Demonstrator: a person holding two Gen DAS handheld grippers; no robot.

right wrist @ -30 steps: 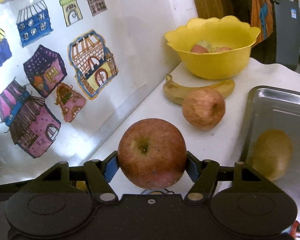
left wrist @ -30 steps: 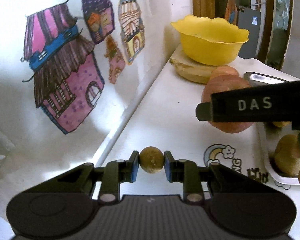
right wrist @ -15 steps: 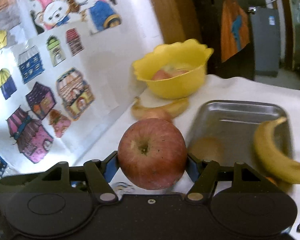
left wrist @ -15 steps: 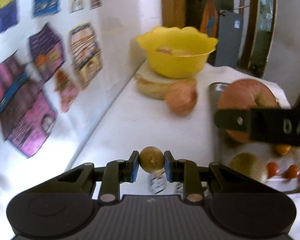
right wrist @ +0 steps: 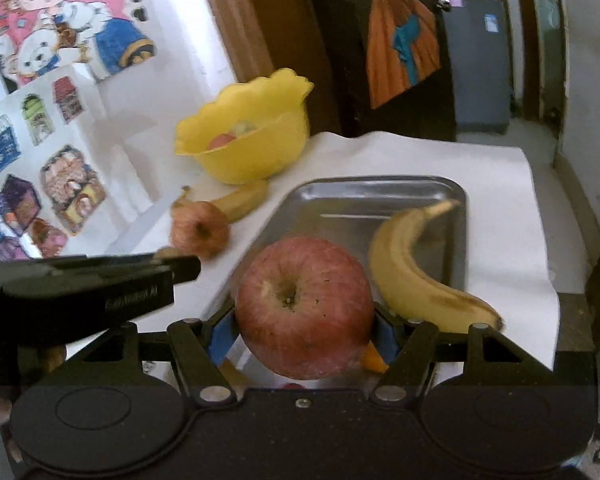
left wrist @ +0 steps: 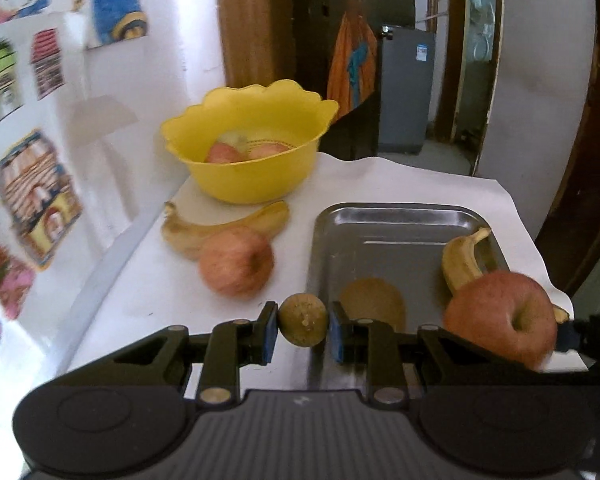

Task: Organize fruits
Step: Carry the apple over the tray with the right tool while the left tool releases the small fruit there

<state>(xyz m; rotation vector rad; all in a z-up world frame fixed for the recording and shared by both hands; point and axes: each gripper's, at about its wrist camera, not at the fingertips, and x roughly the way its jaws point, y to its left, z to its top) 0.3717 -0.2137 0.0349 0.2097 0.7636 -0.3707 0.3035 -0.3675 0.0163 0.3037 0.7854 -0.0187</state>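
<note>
Both of my grippers have swung away from the wall drawings over the past second, so the steel tray that sat at the edge of view now lies ahead of them. My left gripper (left wrist: 303, 325) is clenched on a small brownish round fruit (left wrist: 303, 325), its blue pads pressing either side, carried above the white-covered table (left wrist: 412, 184) near the tray's (left wrist: 400, 216) left front corner. My right gripper (right wrist: 304, 330) grasps a big red apple (right wrist: 304, 307) between its pads, stem hollow facing the camera, held over the near part of the tray. In that tray I see a banana (right wrist: 416, 272) along the right side and a brown kiwi (left wrist: 373, 300) toward the front left; something small and orange (right wrist: 372, 360) peeks out beneath the apple, too hidden for me to name. Left of the tray a second apple (left wrist: 237, 266) rests on the table, touching another banana (left wrist: 220, 230) behind it. Farther back by the wall stands a yellow scalloped bowl (left wrist: 252, 180) with reddish fruit (left wrist: 224, 154) inside. Coloured house drawings (left wrist: 38, 196) cover the wall.
</note>
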